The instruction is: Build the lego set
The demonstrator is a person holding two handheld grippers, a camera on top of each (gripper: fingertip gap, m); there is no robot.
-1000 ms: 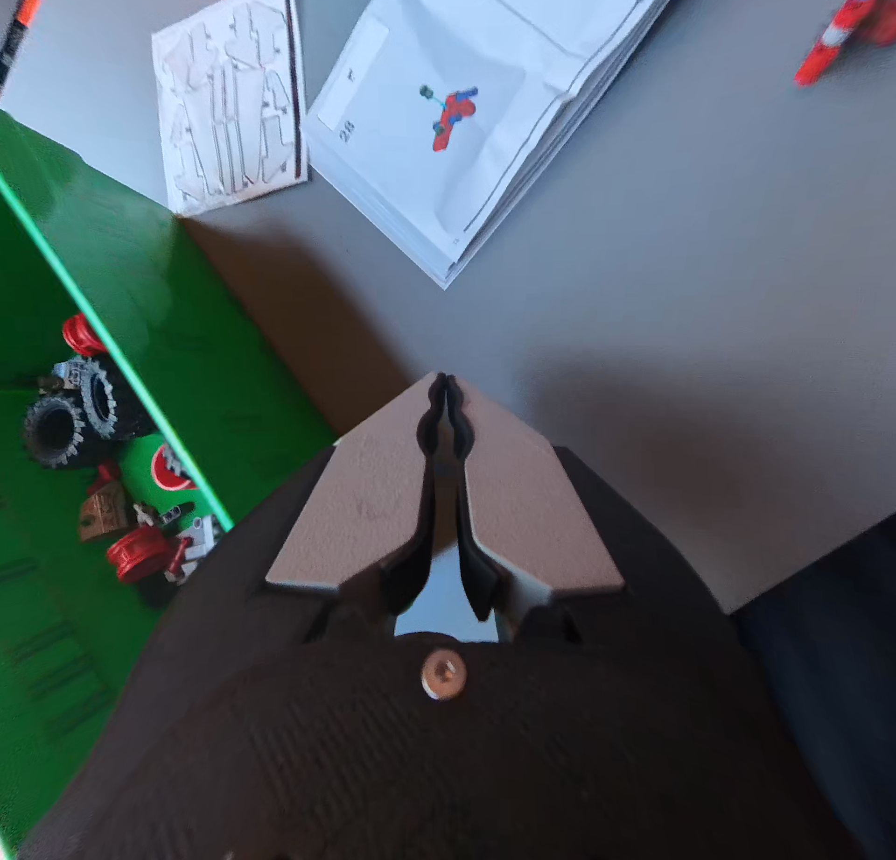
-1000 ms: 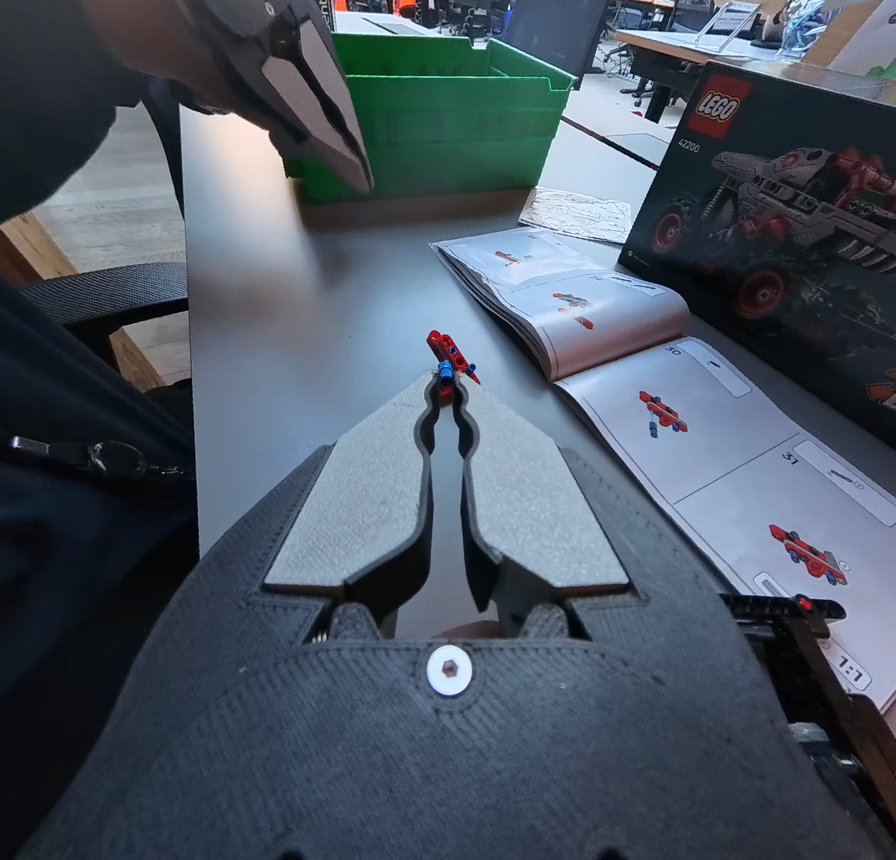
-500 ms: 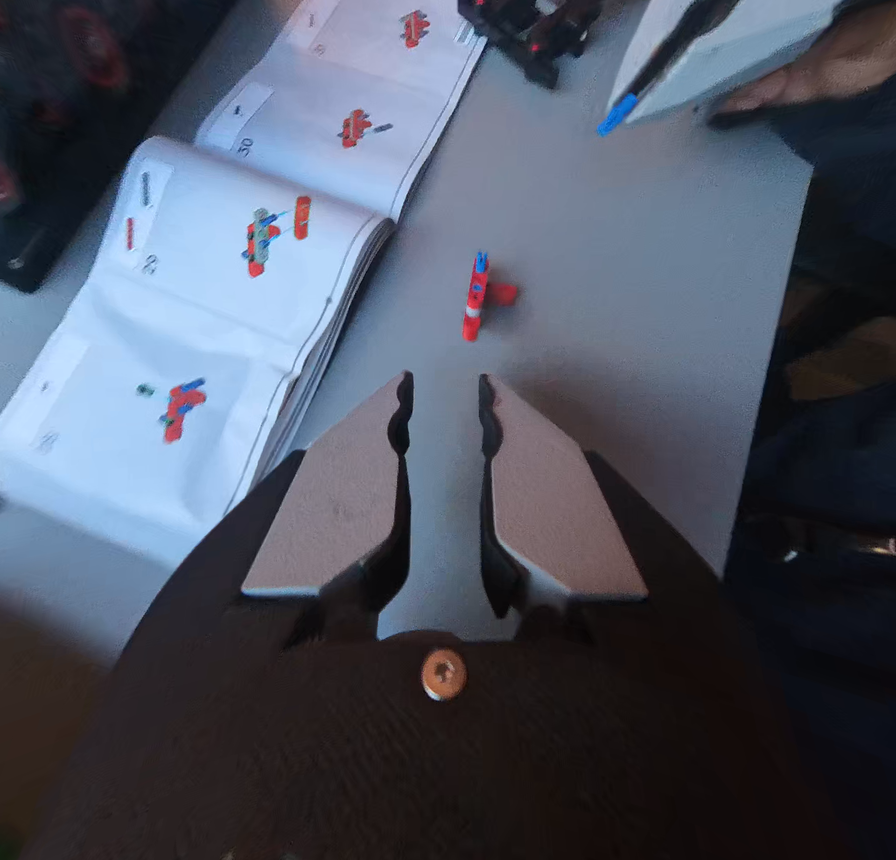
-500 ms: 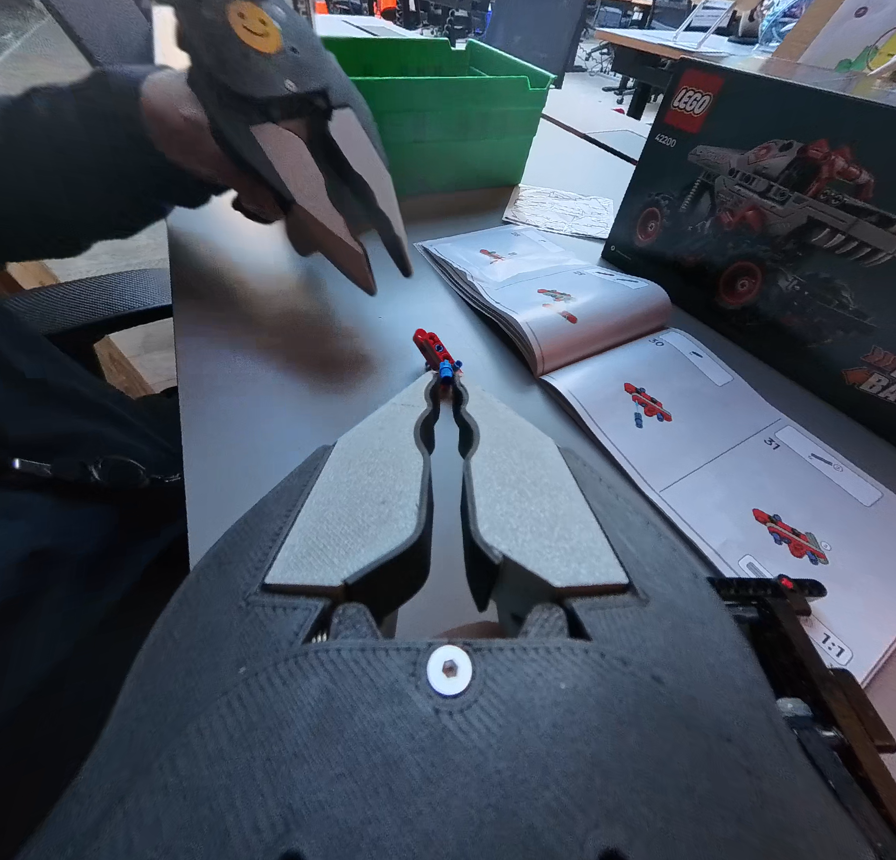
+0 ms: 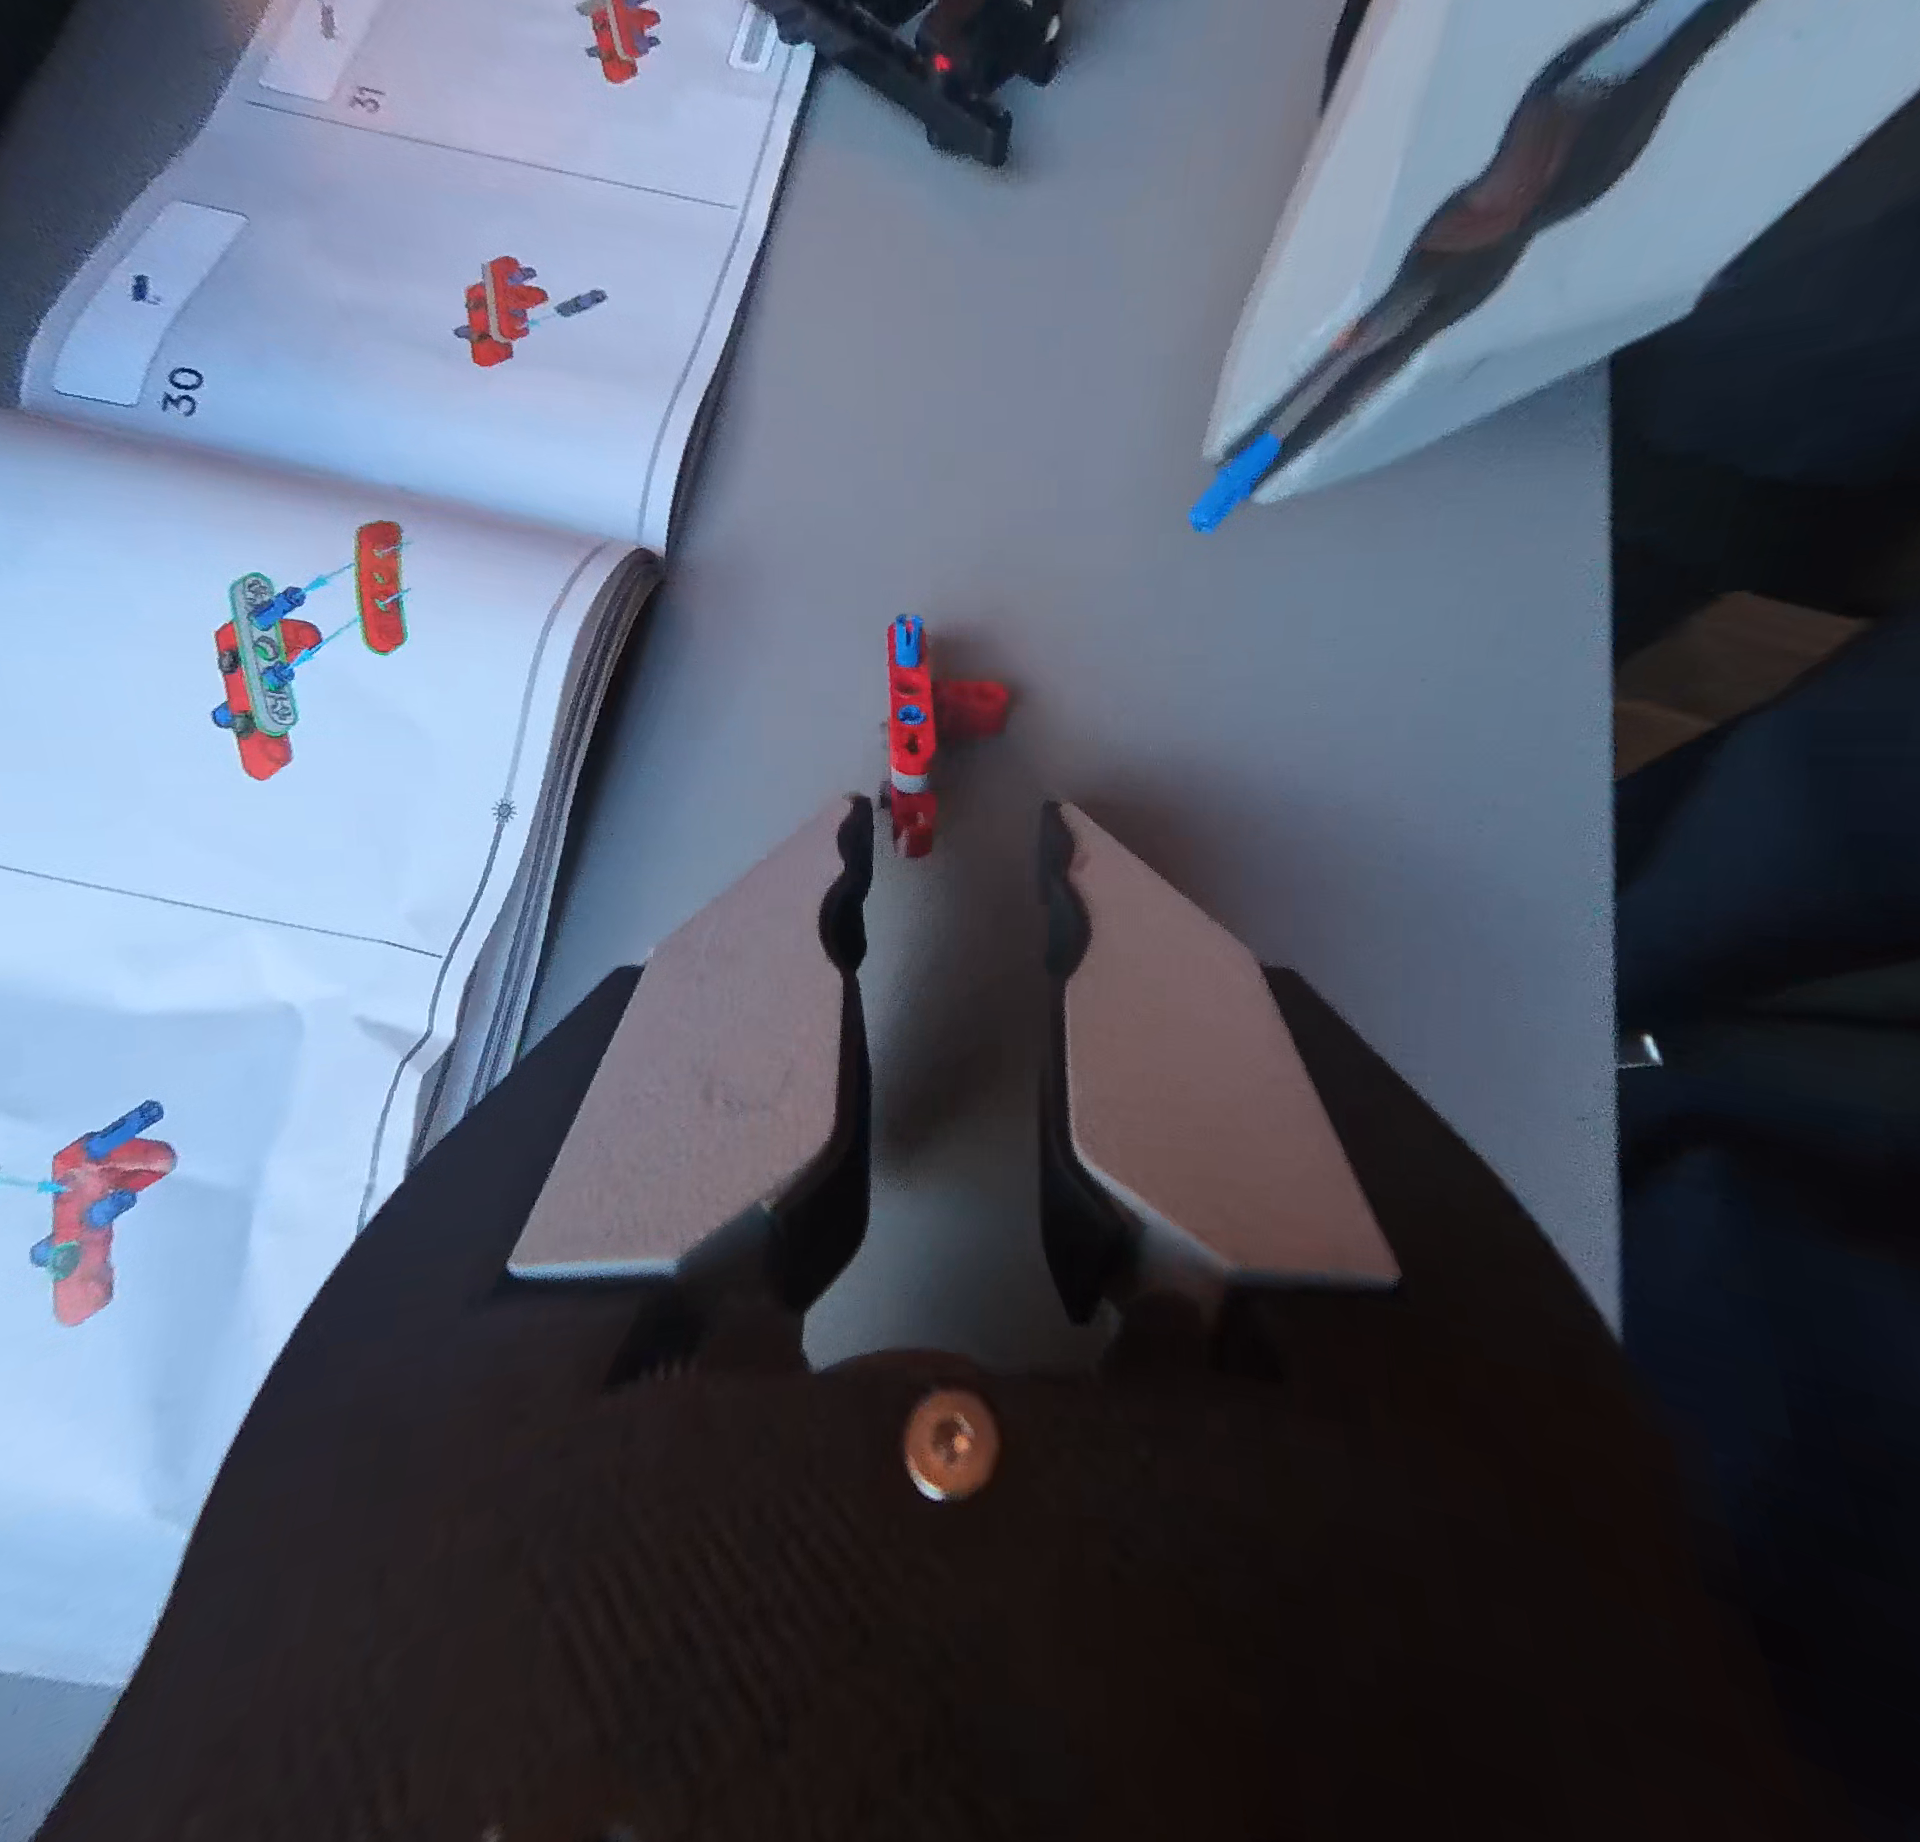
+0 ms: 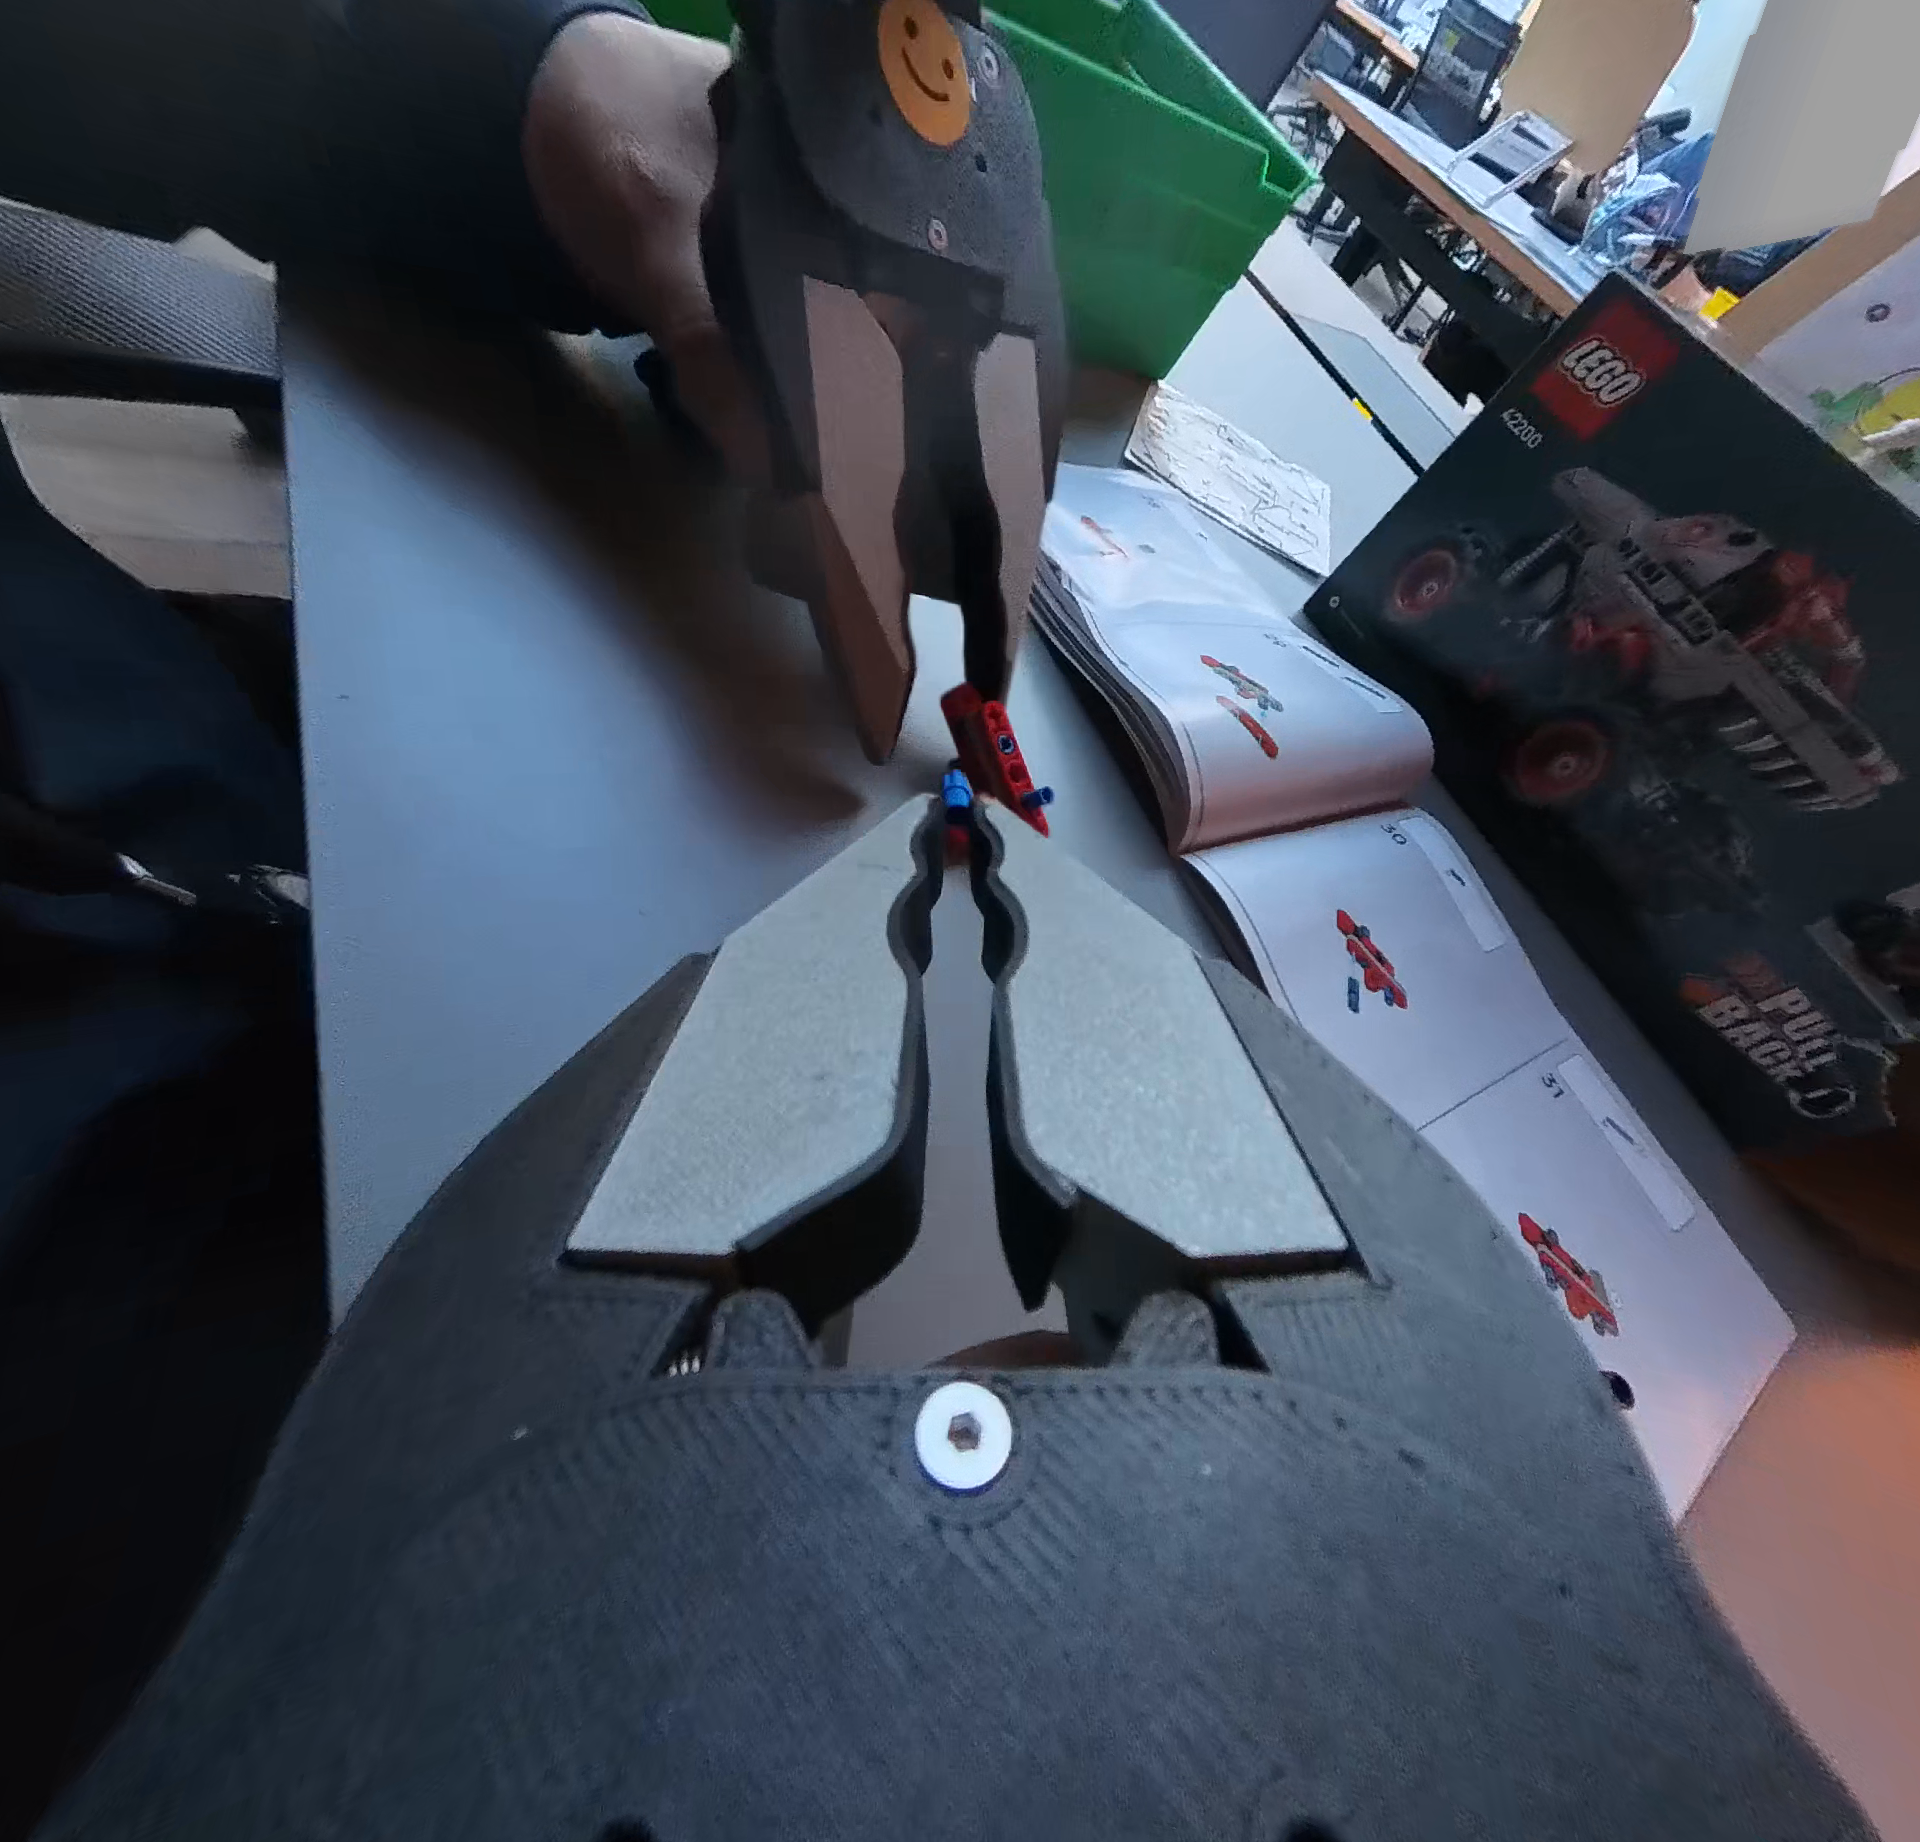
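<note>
A small red Lego assembly (image 5: 912,722) with blue pins lies on the grey table (image 5: 1299,857); it also shows in the right wrist view (image 6: 994,743). My left gripper (image 5: 951,824) is open, and its fingertips reach the near end of the assembly, which sits close to the left finger. It hangs over the assembly in the right wrist view (image 6: 932,712). My right gripper (image 6: 956,828) is shut on a blue pin (image 6: 954,787), held just short of the assembly. That gripper (image 5: 1242,473) and the blue pin (image 5: 1229,486) show at upper right in the left wrist view.
The open instruction booklet (image 5: 312,421) lies beside the assembly (image 6: 1382,940). A black chassis build (image 5: 904,26) sits beyond it. The Lego box (image 6: 1662,712) stands at right, a sticker sheet (image 6: 1231,473) and green bin (image 6: 1132,192) behind. The table edge (image 5: 1610,857) is at right.
My left gripper swung from the green bin to the red assembly, opened, and closed in on its near end. My right gripper kept the blue pin and moved nearer the assembly.
</note>
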